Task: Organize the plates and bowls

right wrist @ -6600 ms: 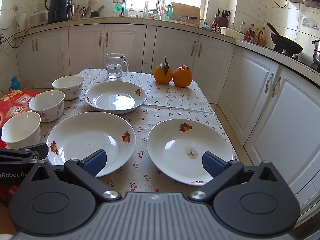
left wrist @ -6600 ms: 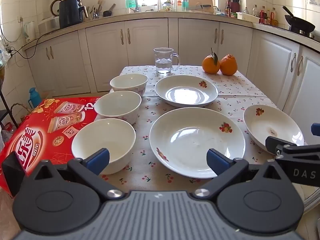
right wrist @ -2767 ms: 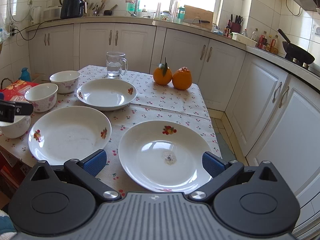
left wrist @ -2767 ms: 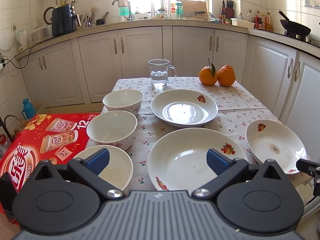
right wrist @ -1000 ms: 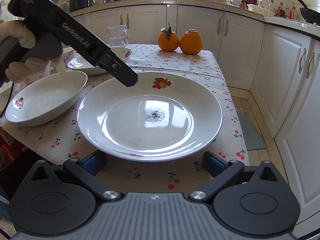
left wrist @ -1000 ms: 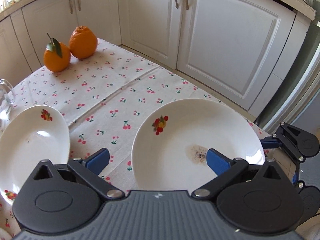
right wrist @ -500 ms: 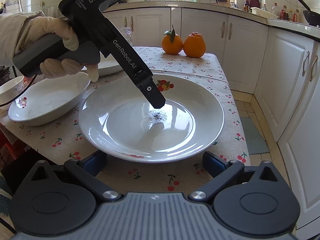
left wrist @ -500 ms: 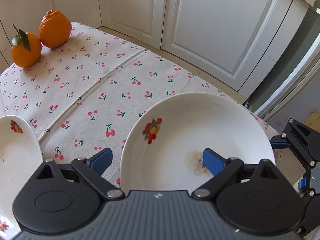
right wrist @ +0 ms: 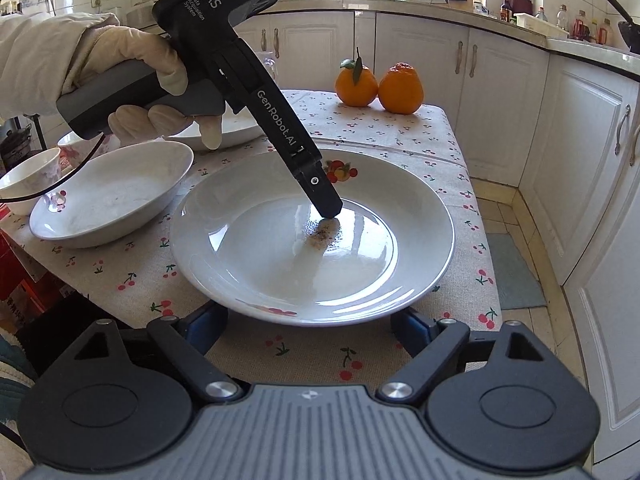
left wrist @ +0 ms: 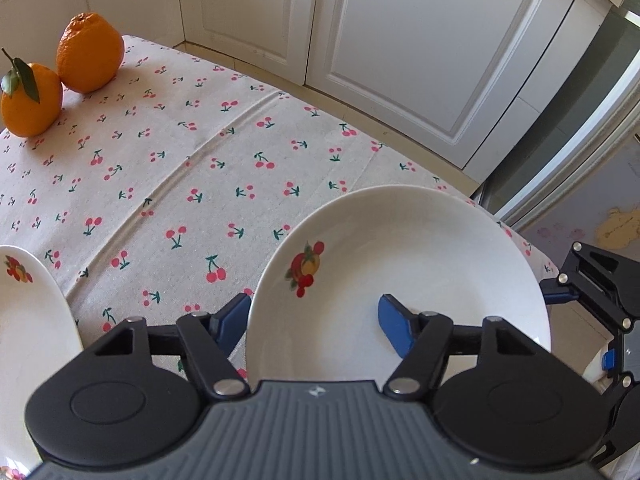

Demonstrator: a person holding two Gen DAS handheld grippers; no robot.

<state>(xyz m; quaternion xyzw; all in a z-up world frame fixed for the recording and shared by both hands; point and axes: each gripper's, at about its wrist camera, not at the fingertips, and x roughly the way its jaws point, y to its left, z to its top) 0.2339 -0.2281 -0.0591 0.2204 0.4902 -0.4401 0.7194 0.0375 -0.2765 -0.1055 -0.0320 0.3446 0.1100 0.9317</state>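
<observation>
A white plate point(left wrist: 420, 264) with a fruit print and a brown stain point(right wrist: 324, 236) lies at the table's near right corner. My left gripper point(left wrist: 312, 324) points steeply down over its left side. One blue pad point(left wrist: 232, 320) sits outside the rim and the other point(left wrist: 394, 328) inside the dish. Its jaws are closing with the rim between them, and I see no firm press. My right gripper point(right wrist: 310, 328) is low at the plate's near edge. Its jaws are also closing, both pads partly hidden under the rim point(right wrist: 320, 316).
A second deep plate point(right wrist: 112, 196) lies just left, a third point(right wrist: 240, 128) behind the gloved hand point(right wrist: 140, 64). Bowls point(right wrist: 28, 176) stand at the far left, two oranges point(right wrist: 378, 84) at the back. White cabinets point(right wrist: 592, 160) run close along the table's right edge.
The left gripper came forward and down over the stained plate and its jaws narrowed across the rim. The right gripper's jaws narrowed a little; that hand stayed put.
</observation>
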